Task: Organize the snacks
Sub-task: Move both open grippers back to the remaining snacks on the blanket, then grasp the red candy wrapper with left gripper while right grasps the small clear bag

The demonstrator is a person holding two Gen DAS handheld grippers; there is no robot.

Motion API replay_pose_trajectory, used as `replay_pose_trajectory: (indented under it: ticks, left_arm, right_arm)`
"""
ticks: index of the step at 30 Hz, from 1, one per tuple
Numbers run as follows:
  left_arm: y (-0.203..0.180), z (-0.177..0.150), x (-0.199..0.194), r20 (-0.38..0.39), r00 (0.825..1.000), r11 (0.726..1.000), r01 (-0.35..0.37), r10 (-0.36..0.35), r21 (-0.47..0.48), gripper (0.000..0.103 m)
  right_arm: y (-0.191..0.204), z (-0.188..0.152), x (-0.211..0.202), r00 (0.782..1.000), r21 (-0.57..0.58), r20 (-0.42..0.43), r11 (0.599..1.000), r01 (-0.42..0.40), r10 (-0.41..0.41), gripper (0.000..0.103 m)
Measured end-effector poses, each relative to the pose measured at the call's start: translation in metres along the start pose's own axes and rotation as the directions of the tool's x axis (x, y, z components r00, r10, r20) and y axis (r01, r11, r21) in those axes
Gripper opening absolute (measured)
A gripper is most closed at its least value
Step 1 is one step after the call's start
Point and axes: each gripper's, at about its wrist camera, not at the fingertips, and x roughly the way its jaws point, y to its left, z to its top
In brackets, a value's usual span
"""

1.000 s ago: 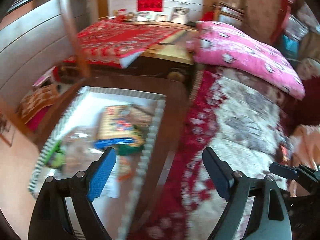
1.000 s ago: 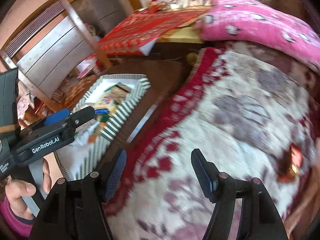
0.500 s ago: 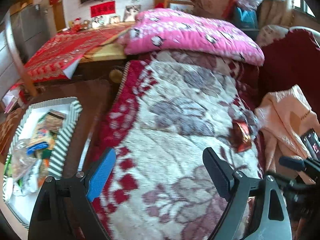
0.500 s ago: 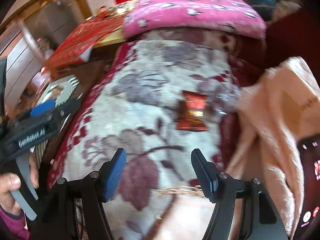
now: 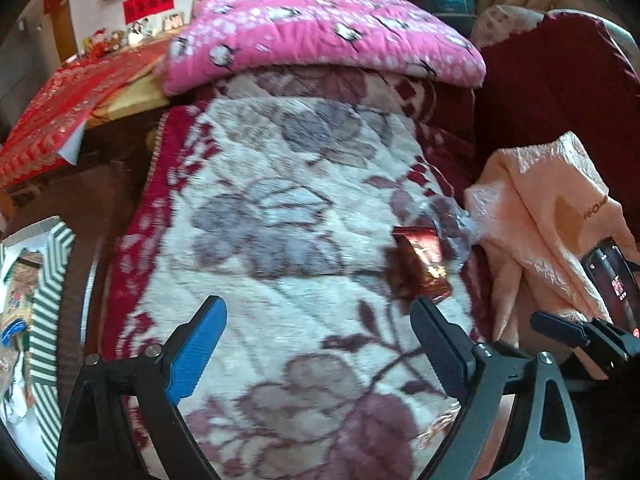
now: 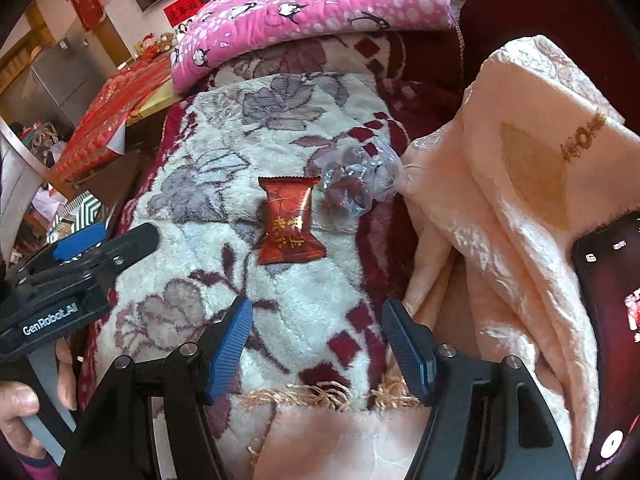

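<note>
Some snacks sit in your striped tray [image 5: 48,300] far left; the red candy [image 6: 289,220] waits, your right gripper [image 6: 316,344] and left gripper [image 5: 316,344] both open and empty

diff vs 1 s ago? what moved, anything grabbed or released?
Both grippers swung away from the striped tray toward the red snack packet on the floral blanket. The right gripper now faces the packet; the left gripper has just been opening wider, nothing between its fingers. Nothing grabbed or released. Unchanged: the right gripper's opening, the packet beside the clear wrapper, the snacks in the tray.
</note>
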Motion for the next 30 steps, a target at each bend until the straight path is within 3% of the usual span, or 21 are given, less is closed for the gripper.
replay_pose_trajectory:
  ticks: [2, 6, 11, 20, 21, 23, 25, 27, 30]
  left_arm:
    - [-0.008, 0.003, 0.007, -0.014, 1.0, 1.0, 0.009, -0.009, 0.003, 0.093]
    - [-0.024, 0.011, 0.024, -0.052, 0.998, 0.999, 0.039, -0.04, -0.011, 0.093]
    - [-0.045, 0.021, 0.047, -0.092, 0.993, 0.997, 0.075, -0.075, -0.012, 0.093]
    - [-0.065, 0.026, 0.082, -0.142, 0.987, 0.998, 0.07, -0.07, -0.006, 0.091]
    - [-0.066, 0.026, 0.083, -0.142, 0.988, 0.998, 0.069, -0.069, -0.003, 0.088]
    - [-0.065, 0.024, 0.087, -0.144, 0.988, 0.999, 0.05, -0.049, 0.005, 0.063]
    - [-0.061, 0.023, 0.087, -0.138, 0.989, 0.999, 0.047, -0.046, 0.004, 0.053]
    - [-0.056, 0.023, 0.085, -0.133, 0.99, 0.999, 0.054, -0.053, 0.003, 0.033]
    - [-0.046, 0.022, 0.08, -0.131, 0.988, 0.997, 0.079, -0.079, -0.003, 0.032]
  right_arm:
    - [-0.004, -0.002, 0.0, 1.0, 0.017, -0.01, 1.0, 0.012, -0.012, 0.072]
    - [-0.014, -0.007, 0.005, 0.998, 0.086, -0.047, 0.996, -0.037, 0.041, 0.072]
    - [-0.02, -0.01, 0.008, 0.997, 0.094, -0.072, 0.996, 0.005, 0.002, 0.072]
    - [-0.03, -0.01, 0.006, 0.997, 0.126, -0.072, 0.992, 0.008, 0.001, 0.072]
    - [-0.03, -0.009, 0.006, 0.997, 0.127, -0.072, 0.992, 0.01, 0.0, 0.072]
    - [-0.032, -0.009, 0.006, 0.998, 0.133, -0.07, 0.991, 0.01, -0.001, 0.072]
    - [-0.033, -0.008, 0.006, 0.998, 0.135, -0.068, 0.991, 0.009, 0.0, 0.072]
    - [-0.034, -0.008, 0.007, 0.998, 0.136, -0.065, 0.991, 0.01, -0.001, 0.072]
    - [-0.036, -0.003, 0.009, 0.999, 0.137, -0.041, 0.991, 0.007, -0.002, 0.072]
